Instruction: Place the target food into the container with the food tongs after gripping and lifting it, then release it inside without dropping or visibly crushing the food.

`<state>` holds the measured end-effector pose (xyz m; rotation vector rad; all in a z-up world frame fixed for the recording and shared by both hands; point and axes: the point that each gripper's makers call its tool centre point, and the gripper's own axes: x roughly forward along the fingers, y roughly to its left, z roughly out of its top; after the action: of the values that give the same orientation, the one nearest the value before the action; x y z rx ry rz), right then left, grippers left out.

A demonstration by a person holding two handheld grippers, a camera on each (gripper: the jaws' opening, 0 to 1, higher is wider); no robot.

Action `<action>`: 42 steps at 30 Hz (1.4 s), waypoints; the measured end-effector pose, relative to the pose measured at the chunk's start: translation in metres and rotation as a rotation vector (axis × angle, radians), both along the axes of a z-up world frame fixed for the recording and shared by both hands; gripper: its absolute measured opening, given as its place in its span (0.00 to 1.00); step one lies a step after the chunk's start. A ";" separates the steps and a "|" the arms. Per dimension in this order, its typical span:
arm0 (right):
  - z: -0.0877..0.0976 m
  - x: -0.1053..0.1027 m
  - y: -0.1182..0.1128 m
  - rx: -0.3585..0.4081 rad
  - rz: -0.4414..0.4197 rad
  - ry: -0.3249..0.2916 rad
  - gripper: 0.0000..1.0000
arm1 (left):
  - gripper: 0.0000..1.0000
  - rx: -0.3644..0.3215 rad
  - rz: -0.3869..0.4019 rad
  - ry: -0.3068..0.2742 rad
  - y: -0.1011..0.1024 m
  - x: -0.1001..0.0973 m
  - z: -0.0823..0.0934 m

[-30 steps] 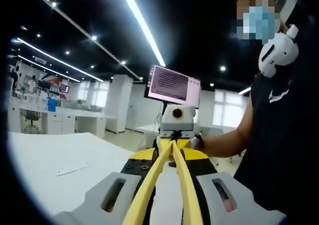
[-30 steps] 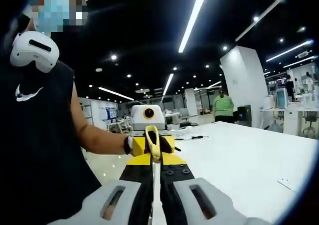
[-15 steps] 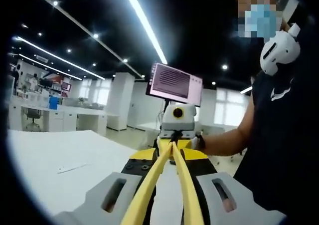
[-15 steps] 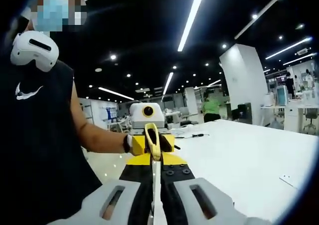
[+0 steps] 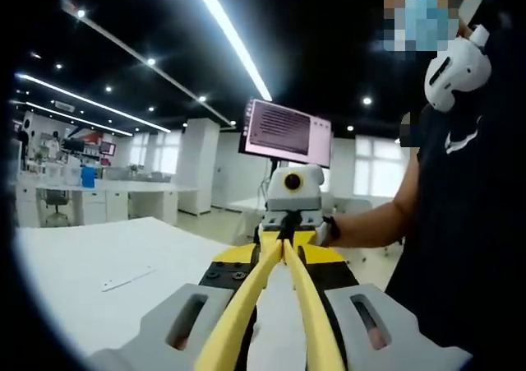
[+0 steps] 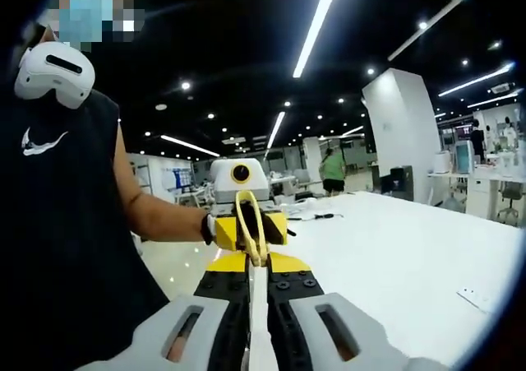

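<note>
Your two tools face each other above the broad white surface (image 6: 411, 256), with the yellow, springy food tongs (image 5: 279, 289) spanning between them. The left tool (image 5: 283, 338) is clamped on the tongs' two spread arms; the right tool (image 6: 259, 338) grips their looped hinge end. The tongs are light and flexible, so hold them along the arms and squeeze gently. No target food or container can be made out, so where either lies and how the food would handle cannot be judged.
</note>
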<state>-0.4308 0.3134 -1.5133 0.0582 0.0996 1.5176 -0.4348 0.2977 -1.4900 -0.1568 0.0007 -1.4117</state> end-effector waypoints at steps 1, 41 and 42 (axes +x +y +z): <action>0.000 0.000 0.000 0.001 0.001 0.001 0.04 | 0.15 -0.005 -0.003 0.004 0.000 0.000 0.001; -0.074 0.045 -0.066 -0.164 -0.426 -0.013 0.69 | 0.21 0.121 0.216 -0.011 0.053 0.040 -0.027; -0.078 0.045 -0.069 -0.169 -0.437 -0.006 0.72 | 0.21 0.127 0.224 -0.015 0.054 0.041 -0.029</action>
<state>-0.3863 0.2442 -1.5916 -0.0575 0.1965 1.0684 -0.3935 0.3514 -1.5188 -0.0390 0.0591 -1.1849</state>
